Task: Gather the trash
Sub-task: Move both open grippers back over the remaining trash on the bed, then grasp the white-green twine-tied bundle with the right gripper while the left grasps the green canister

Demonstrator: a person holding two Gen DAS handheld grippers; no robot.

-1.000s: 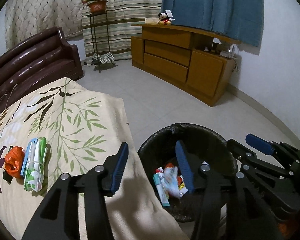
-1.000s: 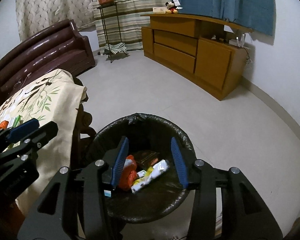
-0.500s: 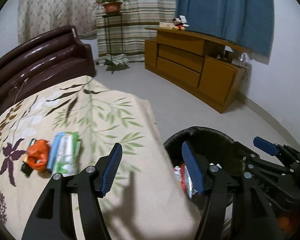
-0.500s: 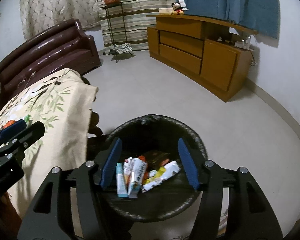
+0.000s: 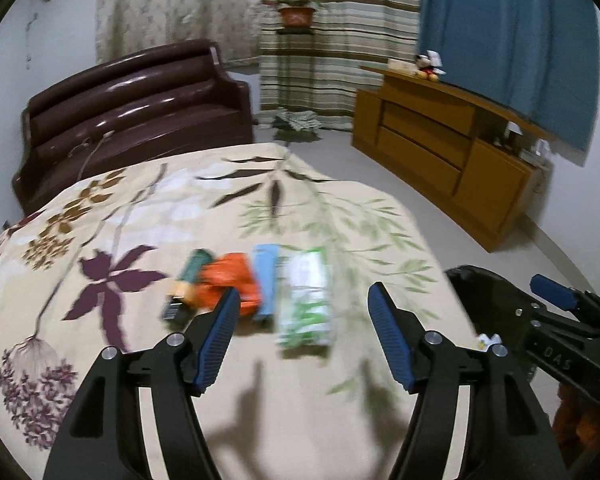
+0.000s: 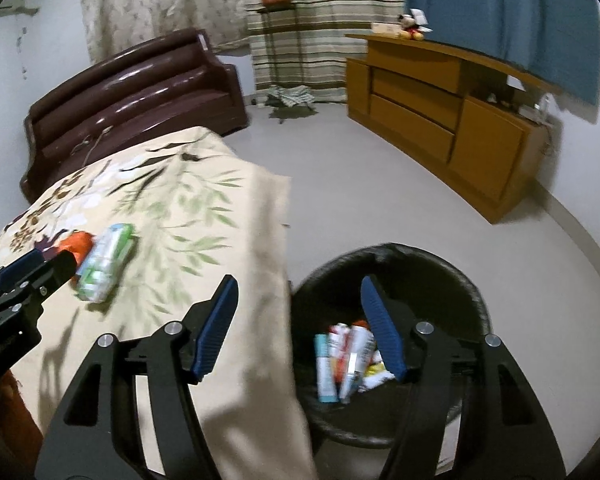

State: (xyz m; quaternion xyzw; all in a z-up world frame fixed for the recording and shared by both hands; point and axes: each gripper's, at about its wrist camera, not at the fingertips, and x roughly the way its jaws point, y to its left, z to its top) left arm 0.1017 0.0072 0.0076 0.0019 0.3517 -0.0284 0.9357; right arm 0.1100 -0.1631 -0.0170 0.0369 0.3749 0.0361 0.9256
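Ahead, left gripper (image 5: 304, 336) gapes empty above the tablecloth (image 5: 204, 216); green packet (image 5: 306, 300) lies just beyond its tips. Right gripper (image 6: 298, 328), likewise spread, straddles cloth edge and bin (image 6: 440, 264).

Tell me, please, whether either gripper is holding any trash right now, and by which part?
Nothing is held. The left gripper and the right gripper are both open and empty; the green-and-white packet lies untouched on the tablecloth.

Left gripper (image 5: 304, 338) jaws spread empty, right gripper (image 6: 298, 326) likewise
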